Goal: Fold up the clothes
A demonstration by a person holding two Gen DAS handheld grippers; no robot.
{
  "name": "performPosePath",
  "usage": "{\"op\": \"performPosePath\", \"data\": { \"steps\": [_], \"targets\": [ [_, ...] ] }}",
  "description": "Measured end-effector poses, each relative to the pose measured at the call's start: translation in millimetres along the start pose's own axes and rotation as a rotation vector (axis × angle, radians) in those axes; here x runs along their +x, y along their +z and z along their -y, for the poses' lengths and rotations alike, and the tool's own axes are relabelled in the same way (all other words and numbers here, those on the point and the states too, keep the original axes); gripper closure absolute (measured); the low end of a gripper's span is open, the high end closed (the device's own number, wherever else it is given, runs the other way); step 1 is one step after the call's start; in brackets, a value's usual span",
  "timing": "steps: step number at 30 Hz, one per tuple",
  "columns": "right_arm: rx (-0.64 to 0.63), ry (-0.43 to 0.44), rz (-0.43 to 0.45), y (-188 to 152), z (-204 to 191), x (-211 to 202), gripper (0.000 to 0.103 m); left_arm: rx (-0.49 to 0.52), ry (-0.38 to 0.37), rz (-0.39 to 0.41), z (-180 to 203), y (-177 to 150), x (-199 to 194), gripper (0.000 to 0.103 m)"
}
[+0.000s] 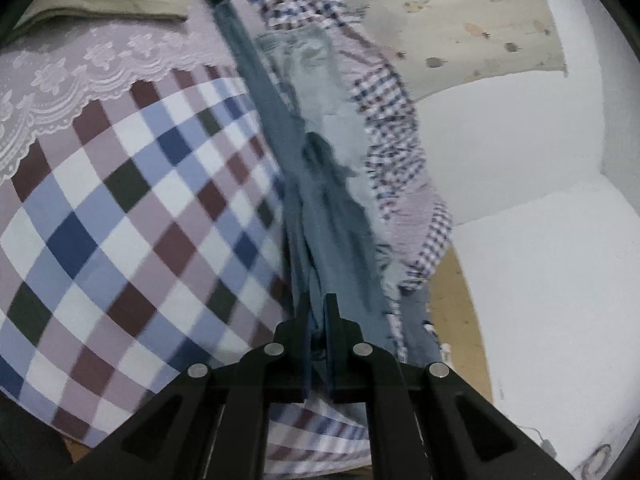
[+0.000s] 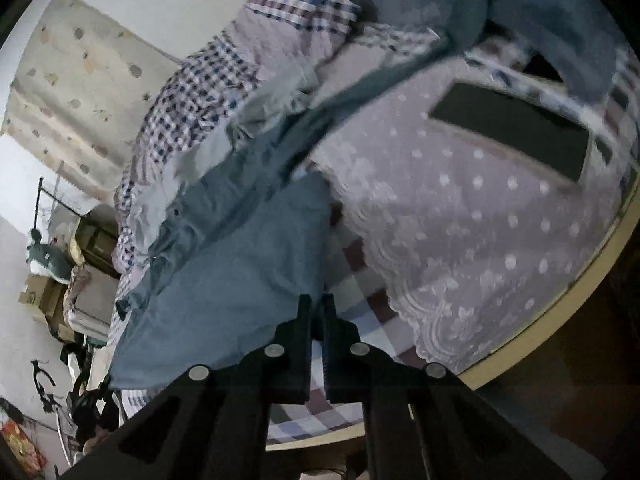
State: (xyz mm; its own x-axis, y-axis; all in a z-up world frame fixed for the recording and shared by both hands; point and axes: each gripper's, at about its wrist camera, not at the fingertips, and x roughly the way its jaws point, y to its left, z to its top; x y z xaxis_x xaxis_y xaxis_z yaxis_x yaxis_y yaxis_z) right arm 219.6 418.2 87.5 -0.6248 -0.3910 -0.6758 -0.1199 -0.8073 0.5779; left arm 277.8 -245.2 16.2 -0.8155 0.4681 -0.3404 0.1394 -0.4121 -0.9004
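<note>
Left claw (image 1: 319,312), lower centre: jaws pinched narrow on blue-grey garment (image 1: 320,208), which stretches taut toward upper frame. Right claw (image 2: 319,312), lower centre: jaws pinched on the same garment's (image 2: 240,248) edge. Beneath: checked bedspread (image 1: 132,208); lace cover (image 2: 472,216). Beyond, upper right: patterned sheet (image 1: 472,28).

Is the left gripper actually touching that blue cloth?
Touching. In the left wrist view, the left gripper has its jaws shut on an edge of the blue cloth, which runs straight out from between its fingers.
</note>
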Motion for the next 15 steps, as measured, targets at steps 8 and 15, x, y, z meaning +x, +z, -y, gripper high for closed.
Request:
{"op": "performPosePath", "data": {
  "steps": [8, 15],
  "targets": [
    [-0.015, -0.053, 0.003, 6.6, -16.1, -25.9, 0.101, -0.004, -0.1, 0.023, 11.5, -17.8, -27.6, 0.1],
    [0.027, -0.243, -0.067, -10.6, 10.4, -3.9, 0.097, -0.079, 0.156, -0.028, -14.8, -12.8, -16.4, 0.1]
  ]
}}
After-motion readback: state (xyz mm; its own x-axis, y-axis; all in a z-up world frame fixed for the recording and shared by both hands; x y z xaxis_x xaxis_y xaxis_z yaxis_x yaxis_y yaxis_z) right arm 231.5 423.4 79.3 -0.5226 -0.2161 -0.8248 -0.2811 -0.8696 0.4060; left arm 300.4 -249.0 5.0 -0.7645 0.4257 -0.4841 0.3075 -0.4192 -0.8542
